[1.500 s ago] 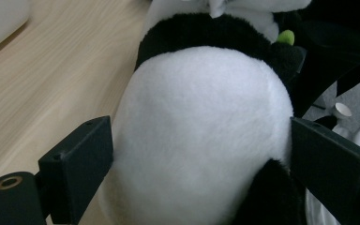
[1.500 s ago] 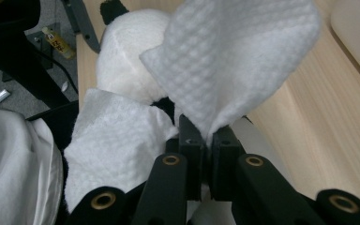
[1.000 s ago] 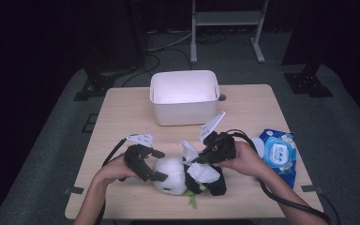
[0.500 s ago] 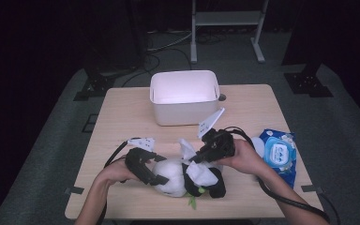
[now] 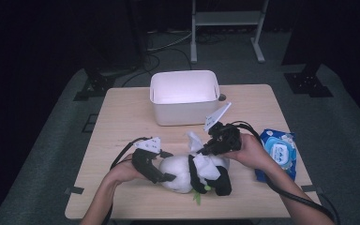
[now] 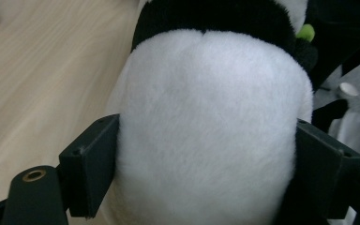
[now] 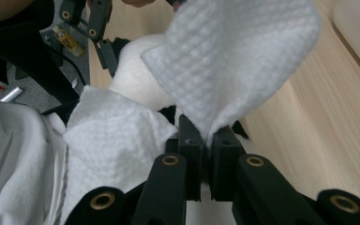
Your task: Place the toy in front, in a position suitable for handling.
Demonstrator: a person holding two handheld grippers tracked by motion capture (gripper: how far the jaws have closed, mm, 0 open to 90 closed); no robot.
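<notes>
A black-and-white panda plush [image 5: 183,172] lies on the wooden table [image 5: 122,122] near its front edge. My left gripper [image 5: 166,177] comes in from the left. Its jaws have just been closing, and in the left gripper view its pads [image 6: 91,168] press into both sides of the plush's white body [image 6: 206,117]. My right gripper [image 5: 205,151] is shut on a white wipe [image 7: 234,61], held just above the plush's right side. Part of the wipe [image 5: 205,165] drapes over the plush.
A white plastic bin [image 5: 184,96] stands at the back middle of the table. A blue pack of wipes [image 5: 277,152] lies at the right edge, beside my right hand. Bare table stretches to the left of the bin.
The left gripper's jaws have closed in on the plush's white body. The right gripper with the wipe has barely shifted.
</notes>
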